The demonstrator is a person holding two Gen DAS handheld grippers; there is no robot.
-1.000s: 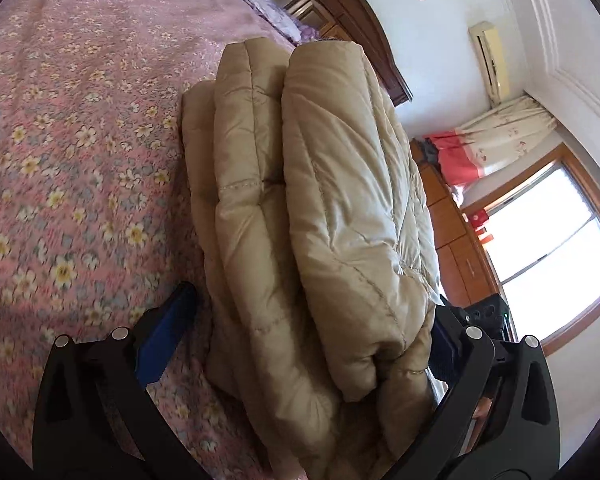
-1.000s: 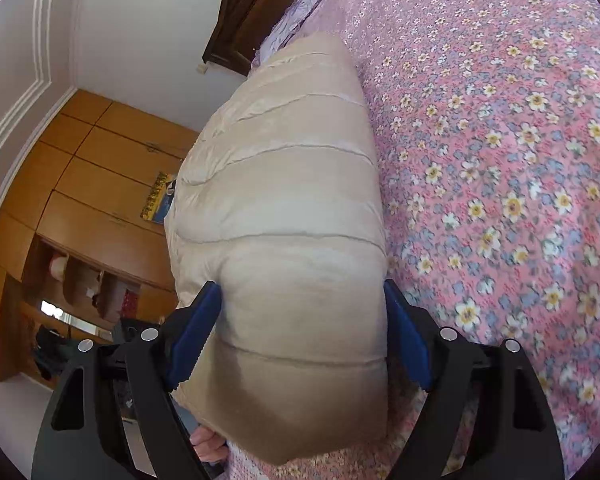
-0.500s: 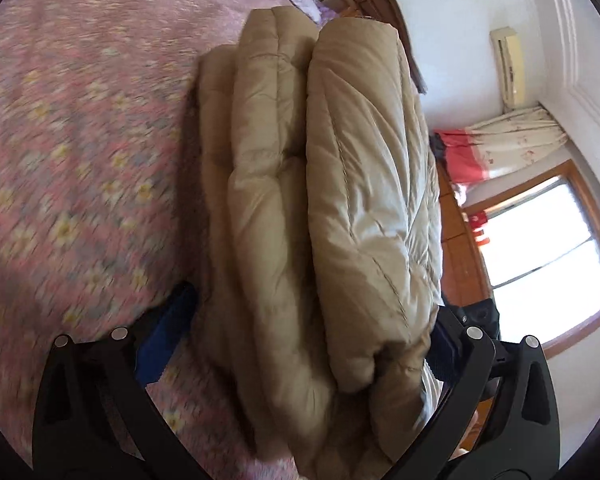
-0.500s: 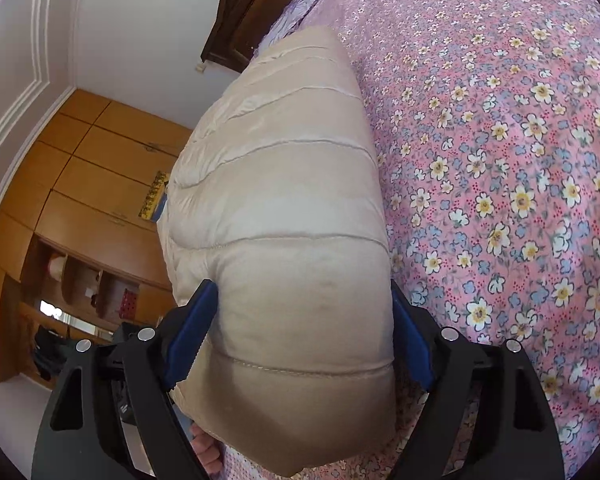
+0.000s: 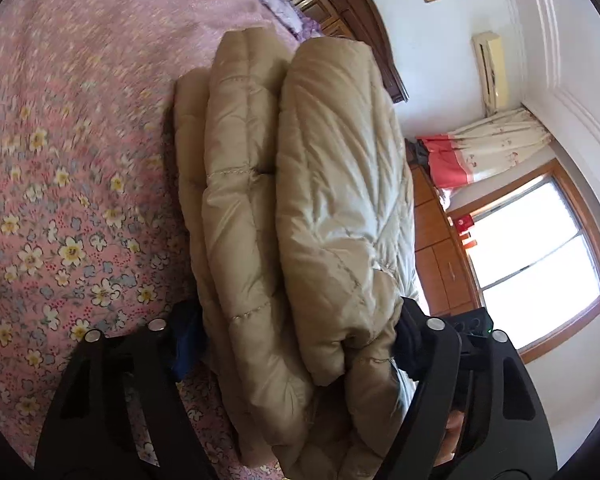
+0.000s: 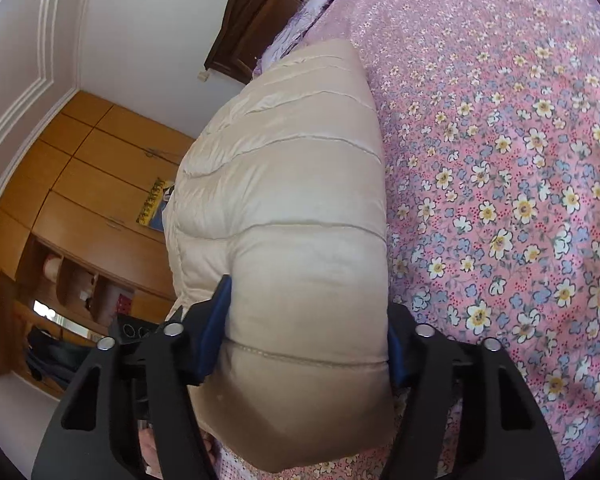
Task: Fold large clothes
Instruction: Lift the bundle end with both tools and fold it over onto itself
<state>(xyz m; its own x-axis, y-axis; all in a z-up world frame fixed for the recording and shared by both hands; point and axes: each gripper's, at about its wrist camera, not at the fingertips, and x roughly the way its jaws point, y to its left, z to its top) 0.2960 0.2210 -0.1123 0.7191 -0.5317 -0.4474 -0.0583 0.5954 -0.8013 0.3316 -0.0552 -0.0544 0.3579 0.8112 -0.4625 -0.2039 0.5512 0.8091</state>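
Observation:
A folded beige puffer jacket point(image 5: 332, 184) lies in thick stacked layers on a bed with a pink flowered cover point(image 5: 60, 160). My left gripper point(image 5: 298, 328) straddles the near end of the stack. Its jaws are closing, and both blue pads press against the jacket's sides. From the other end the jacket point(image 6: 292, 184) shows one smooth quilted face. My right gripper point(image 6: 306, 320) is also closing on it, and its left pad point(image 6: 216, 320) dents the padding. The ends of the jacket between the fingers are partly hidden.
The flowered bed cover point(image 6: 520, 160) spreads wide beside the jacket. A dark wooden headboard point(image 5: 340, 12) stands at the far end. An orange wardrobe point(image 6: 80, 184) with open shelves fills one wall. A bright window point(image 5: 540, 256), curtains point(image 5: 492, 148) and an air conditioner point(image 5: 490, 68) are on the other side.
Both pairs of jaws have drawn inward and now squeeze the jacket, which bulges between the right pads. The jacket stays on the bed.

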